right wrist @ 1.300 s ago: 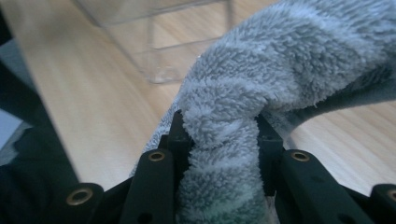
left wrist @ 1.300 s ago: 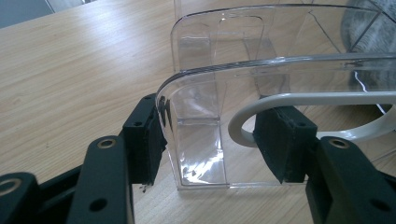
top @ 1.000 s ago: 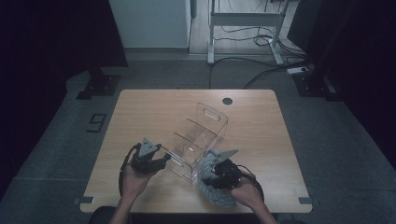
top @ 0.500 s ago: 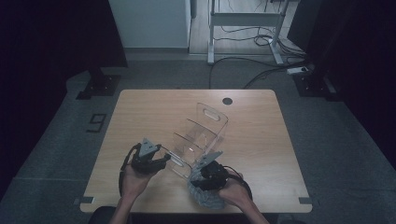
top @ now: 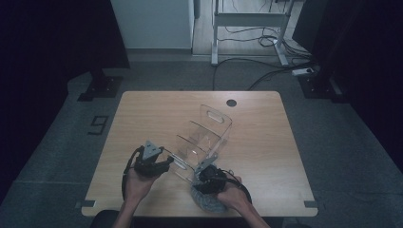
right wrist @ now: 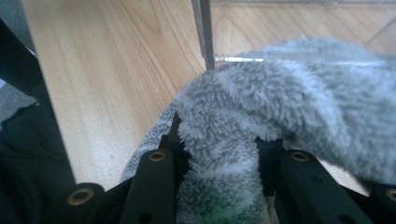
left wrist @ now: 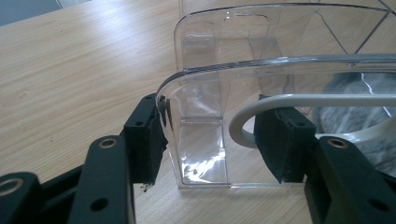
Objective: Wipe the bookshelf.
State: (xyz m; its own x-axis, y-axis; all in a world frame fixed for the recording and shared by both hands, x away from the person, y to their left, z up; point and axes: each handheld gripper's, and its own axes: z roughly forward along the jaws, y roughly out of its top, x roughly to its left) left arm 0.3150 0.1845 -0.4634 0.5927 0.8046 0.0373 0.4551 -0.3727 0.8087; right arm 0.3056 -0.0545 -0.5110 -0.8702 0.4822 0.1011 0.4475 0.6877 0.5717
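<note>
High view: clear organizer (top: 204, 140) lies tilted mid-desk (top: 142, 109), its open end at 6 o'clock.
Left claw (left wrist: 210, 140): clamped on the organizer's near wall.
Right claw (right wrist: 219, 158): closed on grey fluffy cloth (right wrist: 289, 98), at the organizer's 5 o'clock.
Progress: wiping looks underway; inner compartments probably remain.
Change: right claw and cloth have drawn back toward 6 o'clock.

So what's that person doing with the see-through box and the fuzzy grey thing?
A person at a wooden table works with a pair of tongs in each hand. The left tongs pinch the near corner wall of a clear plastic organizer with dividers, holding it in place. The right tongs are shut on a fluffy grey cloth, bunched right at the organizer's near end. It looks like the cloth is for wiping the plastic, though that's a guess.
</note>
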